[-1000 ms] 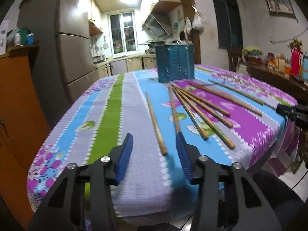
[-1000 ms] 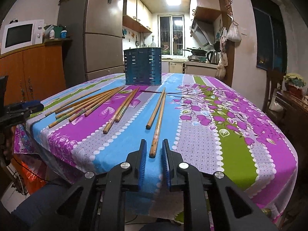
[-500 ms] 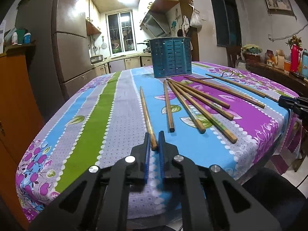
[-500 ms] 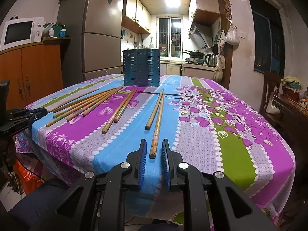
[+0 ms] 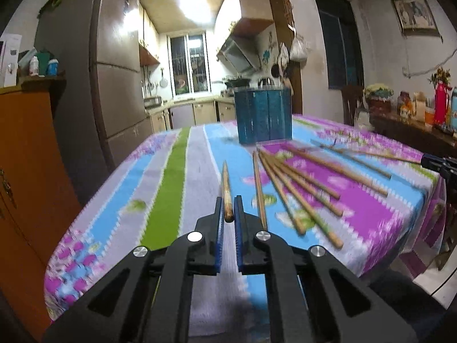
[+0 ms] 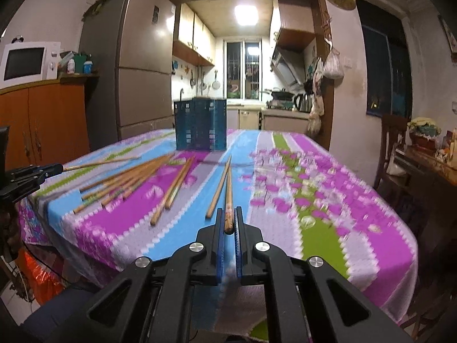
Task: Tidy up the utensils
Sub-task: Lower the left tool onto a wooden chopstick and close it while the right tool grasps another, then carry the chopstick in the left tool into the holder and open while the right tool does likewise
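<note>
Wooden chopsticks lie scattered on a table with a striped floral cloth [image 5: 171, 188]. My left gripper [image 5: 227, 210] is shut on the near end of one chopstick [image 5: 226, 188], lifted off the cloth. In the right wrist view my right gripper [image 6: 228, 220] is shut on the near end of another chopstick [image 6: 228, 197], also raised. A blue slotted utensil holder [image 5: 264, 115] [image 6: 200, 124] stands upright at the far middle of the table. Several loose chopsticks [image 5: 297, 191] [image 6: 128, 181] fan out on the cloth between the two grippers.
A tall fridge [image 6: 140, 65] and an orange wooden cabinet [image 6: 42, 120] with a microwave [image 6: 27, 61] stand to the left. A sideboard with bottles and flowers [image 5: 414, 114] runs along the right wall. A chair [image 6: 392, 148] stands at the table's right.
My left gripper went from wide open to shut on a chopstick end. Both grippers rose, each lifting its chopstick off the cloth. The right jaws tightened on theirs.
</note>
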`<state>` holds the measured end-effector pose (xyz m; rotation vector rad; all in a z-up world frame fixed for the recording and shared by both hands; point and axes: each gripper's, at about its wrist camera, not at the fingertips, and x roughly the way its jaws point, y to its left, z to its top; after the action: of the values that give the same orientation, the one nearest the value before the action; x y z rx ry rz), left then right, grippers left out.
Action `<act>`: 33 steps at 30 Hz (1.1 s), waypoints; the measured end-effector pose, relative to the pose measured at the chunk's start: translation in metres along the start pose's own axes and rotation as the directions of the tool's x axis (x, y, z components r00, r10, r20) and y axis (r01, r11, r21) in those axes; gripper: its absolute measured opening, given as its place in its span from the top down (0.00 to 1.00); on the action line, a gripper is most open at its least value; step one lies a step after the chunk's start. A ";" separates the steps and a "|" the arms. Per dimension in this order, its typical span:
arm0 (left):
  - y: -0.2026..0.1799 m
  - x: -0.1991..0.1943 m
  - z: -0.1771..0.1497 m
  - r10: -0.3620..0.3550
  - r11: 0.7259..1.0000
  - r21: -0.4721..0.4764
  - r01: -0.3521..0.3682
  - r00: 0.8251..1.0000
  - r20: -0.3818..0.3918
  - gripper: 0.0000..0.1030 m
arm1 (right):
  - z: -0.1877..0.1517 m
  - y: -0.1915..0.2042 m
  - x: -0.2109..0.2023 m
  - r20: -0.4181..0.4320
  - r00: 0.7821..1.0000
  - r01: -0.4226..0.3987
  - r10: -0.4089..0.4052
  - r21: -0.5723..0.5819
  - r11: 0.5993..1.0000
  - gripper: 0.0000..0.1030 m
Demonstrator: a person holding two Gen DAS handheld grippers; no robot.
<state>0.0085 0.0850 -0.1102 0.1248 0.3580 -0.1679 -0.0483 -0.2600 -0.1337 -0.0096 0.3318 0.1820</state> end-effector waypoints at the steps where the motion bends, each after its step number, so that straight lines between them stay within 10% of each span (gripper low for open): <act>1: 0.001 -0.003 0.008 0.000 1.000 -0.002 0.000 1.000 0.020 0.95 | 0.005 0.000 -0.003 0.011 1.000 0.000 0.000 -0.005 1.000 0.93; 12: 0.004 -0.004 0.098 0.001 1.000 0.019 -0.005 0.980 0.198 0.95 | 0.099 -0.012 -0.005 0.134 0.990 -0.023 0.035 -0.095 0.995 0.93; 33: -0.004 0.057 0.221 -0.066 0.997 0.046 0.058 0.979 0.192 0.95 | 0.244 -0.025 0.089 0.036 0.991 -0.118 0.125 -0.159 0.980 0.93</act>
<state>0.1346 0.0393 0.0749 0.1361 0.1643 -0.2468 0.1179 -0.2588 0.0672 -0.1408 0.2719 0.3292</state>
